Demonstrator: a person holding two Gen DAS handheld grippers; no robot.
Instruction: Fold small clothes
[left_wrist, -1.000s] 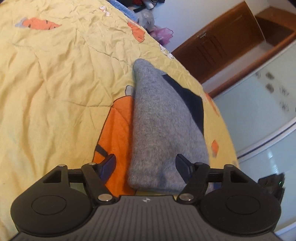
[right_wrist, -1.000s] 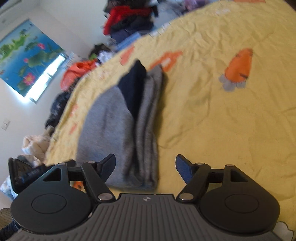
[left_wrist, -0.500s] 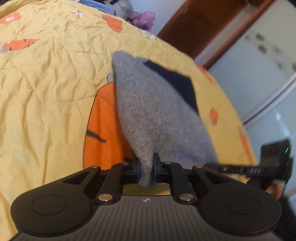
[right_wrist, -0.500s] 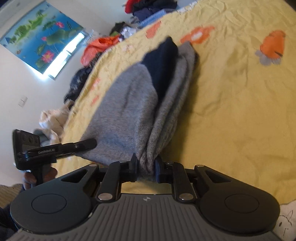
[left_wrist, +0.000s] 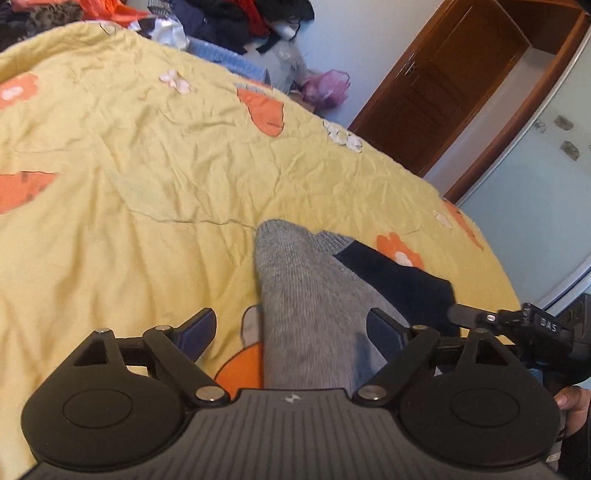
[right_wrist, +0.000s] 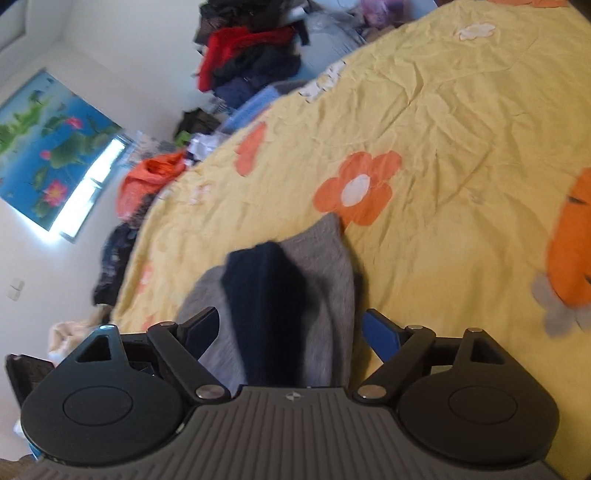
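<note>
The folded grey sweater (left_wrist: 306, 314) with its dark blue panel (left_wrist: 399, 277) lies on the yellow bedspread (left_wrist: 147, 184), near the edge closest to us, over an orange print.

Left claw (left_wrist: 291, 332): its jaws have just been opening and now stand wide. The near end of the sweater sits between them, but the pads do not press it. In this view the right finger (left_wrist: 384, 328) looks close to the knit; we cannot tell whether it touches.

Right claw (right_wrist: 290, 330): its jaws have likewise just been opening. They stand wide, straddling the sweater's (right_wrist: 325, 295) other near corner with no grip. That view is blurred, so the fold edges are hard to read.

We judge the fold as released, and the bundle looks ready to be left or moved aside.

Risks from here:
- A finger snagging the loose knit as a claw backs off would drag the top layer and undo the fold.
- The blue panel sits askew on the grey, so a nudge could slide it further.
- The bedspread is soft and creased, so pressing down nearby could tip the stack.

A clothes pile (right_wrist: 251, 55) lies beyond the far edge of the bed.
</note>
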